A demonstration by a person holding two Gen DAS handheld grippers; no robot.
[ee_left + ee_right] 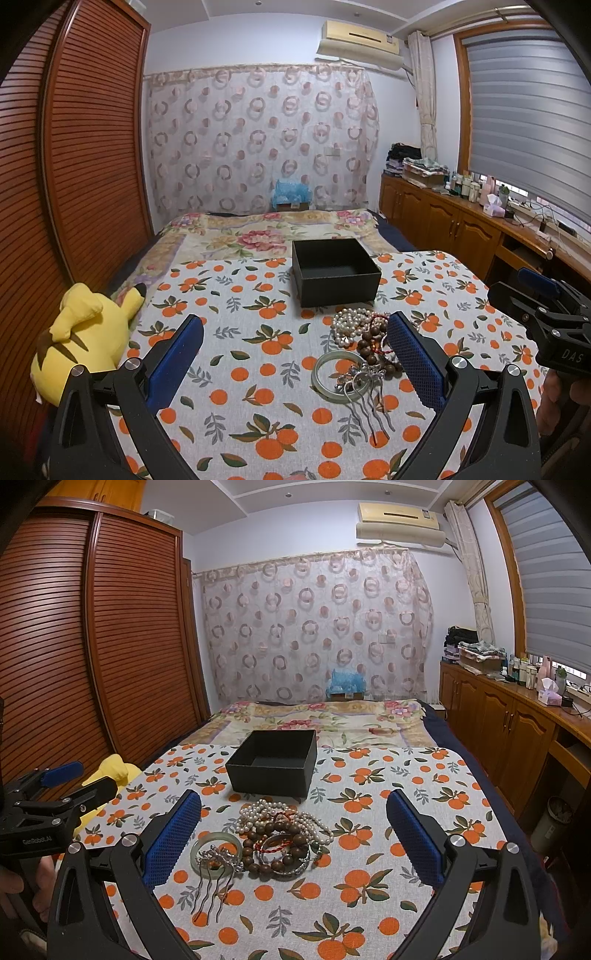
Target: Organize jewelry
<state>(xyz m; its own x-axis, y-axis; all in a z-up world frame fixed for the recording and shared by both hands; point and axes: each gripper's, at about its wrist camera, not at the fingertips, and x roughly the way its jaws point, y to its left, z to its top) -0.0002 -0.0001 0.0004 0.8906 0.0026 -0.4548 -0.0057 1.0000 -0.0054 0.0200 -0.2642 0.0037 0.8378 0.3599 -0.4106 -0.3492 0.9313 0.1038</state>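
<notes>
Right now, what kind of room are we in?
Most likely a home bedroom: a bed with a floral cover lies behind the orange-print table, a louvred wooden wardrobe fills one wall, and an air conditioner hangs above a patterned curtain.

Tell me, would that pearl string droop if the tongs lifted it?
Probably. The pearls lie in loose coils, so they would likely hang limp. They overlap the wooden beads, so those might drag along. The round beads may slip between the pads.
</notes>
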